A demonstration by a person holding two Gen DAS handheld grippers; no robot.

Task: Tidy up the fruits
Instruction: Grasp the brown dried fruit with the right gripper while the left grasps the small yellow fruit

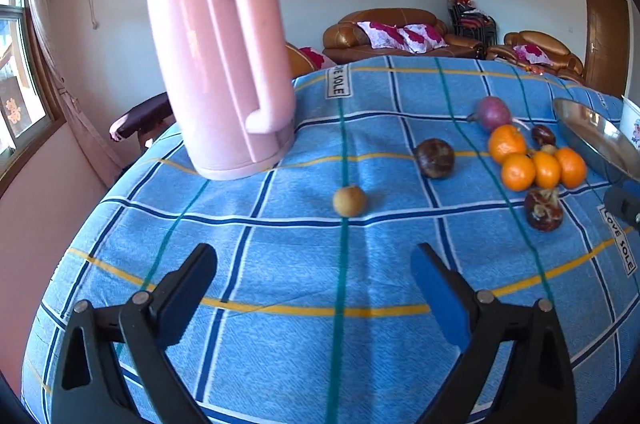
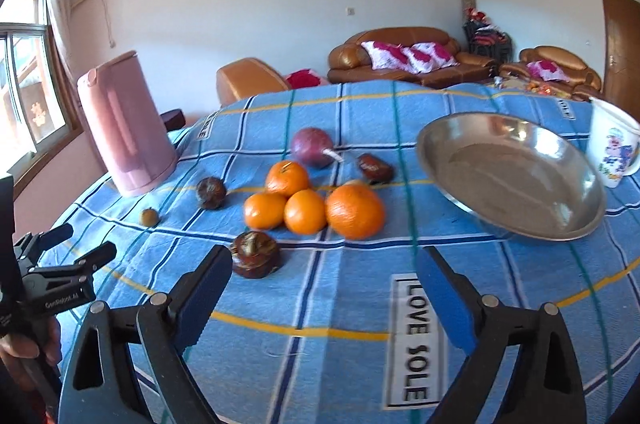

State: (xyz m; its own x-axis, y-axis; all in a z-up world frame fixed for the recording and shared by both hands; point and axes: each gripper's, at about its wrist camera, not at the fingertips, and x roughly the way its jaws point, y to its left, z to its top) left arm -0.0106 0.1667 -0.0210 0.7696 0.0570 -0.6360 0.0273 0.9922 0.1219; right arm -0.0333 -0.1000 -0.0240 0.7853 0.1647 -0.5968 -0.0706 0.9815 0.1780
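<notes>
Just ahead of the right tongs [image 2: 324, 274], which stand wide with nothing between them, four oranges [image 2: 354, 210] sit bunched on the tabletop [image 2: 340, 312], the steel dish [image 2: 516, 176] beyond and to their right. They look firm, round and prone to roll; I would pinch one across its middle. The left tongs [image 1: 314, 268], equally wide and bare, face a small tan fruit [image 1: 349, 200], likely light and easily squashed.
</notes>
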